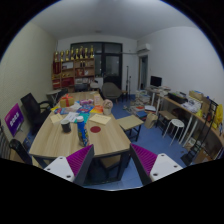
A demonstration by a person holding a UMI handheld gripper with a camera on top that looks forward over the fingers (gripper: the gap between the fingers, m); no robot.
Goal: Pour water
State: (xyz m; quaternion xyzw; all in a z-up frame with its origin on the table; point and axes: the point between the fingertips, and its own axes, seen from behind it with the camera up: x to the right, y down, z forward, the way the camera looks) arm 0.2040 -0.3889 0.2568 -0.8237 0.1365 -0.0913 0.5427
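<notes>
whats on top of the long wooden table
The long wooden table carries clutter: a dark cup-like item, a yellow flat thing, and colourful items at its far end, too small to identify. The hand-held gripper is open, well short of it.

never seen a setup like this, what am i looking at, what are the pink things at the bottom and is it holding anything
This is a single picture from a wide-angle camera mounted on a hand-held gripper, a two-finger tool that a person carries; there is no robot arm. The camera looks forward along the jaws, so the two pink shapes are the pads on their inner faces, parts of the tool itself. The jaws stand open and hold nothing.

Beyond them is an office room. A long wooden table stretches away just ahead, with cups, a dark container and other small items too small to name. A black office chair stands beside it, a shelf unit with red items lines the far wall, and a desk with a monitor sits off to one side.
</notes>
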